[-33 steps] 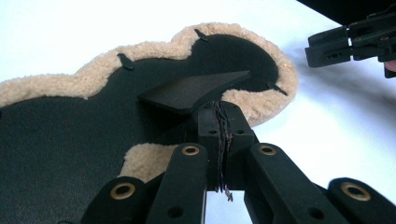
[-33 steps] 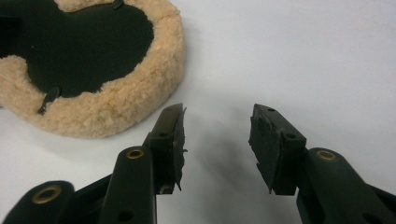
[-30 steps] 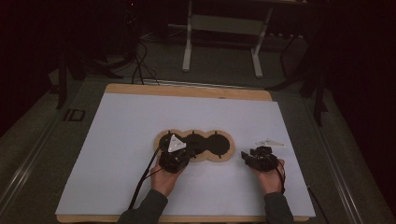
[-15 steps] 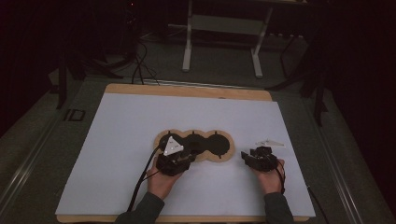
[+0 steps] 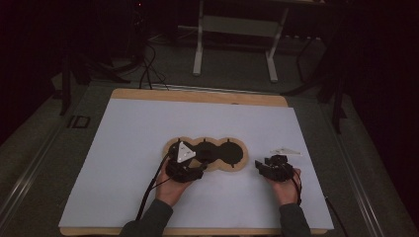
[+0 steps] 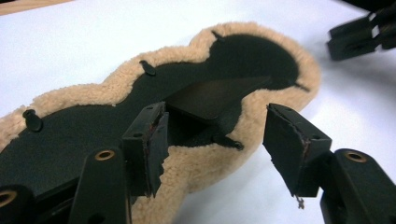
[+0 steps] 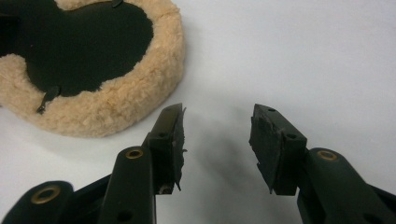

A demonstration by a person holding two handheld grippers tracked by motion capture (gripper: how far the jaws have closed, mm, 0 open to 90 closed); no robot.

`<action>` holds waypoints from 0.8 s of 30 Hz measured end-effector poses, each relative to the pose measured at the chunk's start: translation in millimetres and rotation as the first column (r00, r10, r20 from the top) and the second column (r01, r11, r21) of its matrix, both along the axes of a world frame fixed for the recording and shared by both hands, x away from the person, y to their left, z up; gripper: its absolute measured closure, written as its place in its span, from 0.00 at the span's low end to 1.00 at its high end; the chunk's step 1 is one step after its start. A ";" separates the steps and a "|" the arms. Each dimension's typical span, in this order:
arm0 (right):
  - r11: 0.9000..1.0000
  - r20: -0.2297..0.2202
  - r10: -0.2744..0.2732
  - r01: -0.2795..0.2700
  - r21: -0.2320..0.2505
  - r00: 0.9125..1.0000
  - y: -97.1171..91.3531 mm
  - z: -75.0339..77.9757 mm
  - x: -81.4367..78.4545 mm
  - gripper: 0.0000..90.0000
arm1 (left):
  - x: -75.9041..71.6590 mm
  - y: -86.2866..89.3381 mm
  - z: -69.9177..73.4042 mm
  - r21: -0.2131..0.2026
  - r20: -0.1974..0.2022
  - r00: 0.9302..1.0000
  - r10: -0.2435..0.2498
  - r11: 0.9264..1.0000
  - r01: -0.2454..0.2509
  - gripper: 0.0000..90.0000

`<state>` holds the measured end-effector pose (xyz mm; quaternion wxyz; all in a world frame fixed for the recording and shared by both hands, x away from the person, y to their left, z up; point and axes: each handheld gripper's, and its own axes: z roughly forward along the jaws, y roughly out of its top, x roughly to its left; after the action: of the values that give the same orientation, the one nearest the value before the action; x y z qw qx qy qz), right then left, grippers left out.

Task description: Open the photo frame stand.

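A flat, three-lobed fleece pad (image 5: 206, 154) — tan woolly rim around a black inner face — lies near the middle of the white sheet (image 5: 128, 143) that covers the counter (image 5: 197, 95), a little toward the near edge. The left gripper (image 5: 190, 165) sits at the pad's near-left lobe, held in the person's left hand (image 5: 171, 187), with its grey three-cornered plate over the pad's left end. In the left gripper view its jaws have just been opening and now stand wide: the left one rests over the black inner face at the pad's near rim, the right one hangs clear over the white sheet, and the woolly rim (image 6: 205, 163) and a raised black flap (image 6: 210, 98) lie between them without either pad pressing on it. The right gripper (image 5: 267, 167) rests on the sheet just right of the pad, apart from it, in the right hand (image 5: 285, 190). In the right gripper view its jaws stand open with bare white sheet between them, the pad's round end (image 7: 93, 60) lying to the far left.
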<state>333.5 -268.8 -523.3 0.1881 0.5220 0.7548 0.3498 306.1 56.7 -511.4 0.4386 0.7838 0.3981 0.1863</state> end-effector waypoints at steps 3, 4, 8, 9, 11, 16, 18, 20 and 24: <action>1.000 0.000 0.000 0.000 0.000 1.000 -0.1 0.0 0.0 0.60 | 4.0 -4.2 -2.8 0.029 0.006 1.000 -0.008 1.000 0.008 0.44; 1.000 0.000 0.000 0.000 0.001 1.000 -0.1 0.0 0.1 0.60 | 5.2 -5.2 -3.4 0.035 0.008 1.000 -0.009 0.999 0.008 0.43; 1.000 0.000 0.002 -0.002 0.000 1.000 0.0 -0.1 0.2 0.60 | 10.5 -8.4 -4.3 0.068 0.013 1.000 -0.006 0.998 0.006 0.43; 1.000 -0.001 0.003 -0.003 -0.001 1.000 0.1 -0.1 0.2 0.60 | 11.6 -9.1 -4.2 0.073 0.014 1.000 -0.006 0.997 0.005 0.43; 1.000 -0.001 0.003 -0.003 0.000 1.000 0.2 -0.3 0.2 0.60 | 13.4 -10.5 -3.7 0.090 0.025 1.000 -0.001 0.996 -0.001 0.43; 1.000 -0.001 0.005 -0.005 -0.001 1.000 0.5 -0.5 0.3 0.60 | 17.3 -15.1 -2.7 0.104 0.027 1.000 -0.010 0.995 0.007 0.44; 1.000 0.000 0.006 -0.006 -0.001 1.000 0.4 -0.4 0.3 0.60 | 18.4 -18.0 -2.6 0.116 0.024 1.000 -0.019 0.993 0.016 0.44; 1.000 -0.001 0.006 -0.006 0.000 1.000 0.4 -0.3 0.3 0.60 | 19.6 -20.4 -2.0 0.125 0.022 0.999 -0.037 0.992 0.034 0.46; 1.000 0.000 0.007 -0.007 0.000 1.000 0.5 -0.3 0.3 0.60 | 21.9 -22.9 -0.1 0.138 0.023 0.999 -0.041 0.990 0.037 0.47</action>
<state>333.8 -268.3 -523.6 0.1868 0.5195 0.7567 0.3503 328.0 33.8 -511.6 0.3923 0.8173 0.3633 0.2147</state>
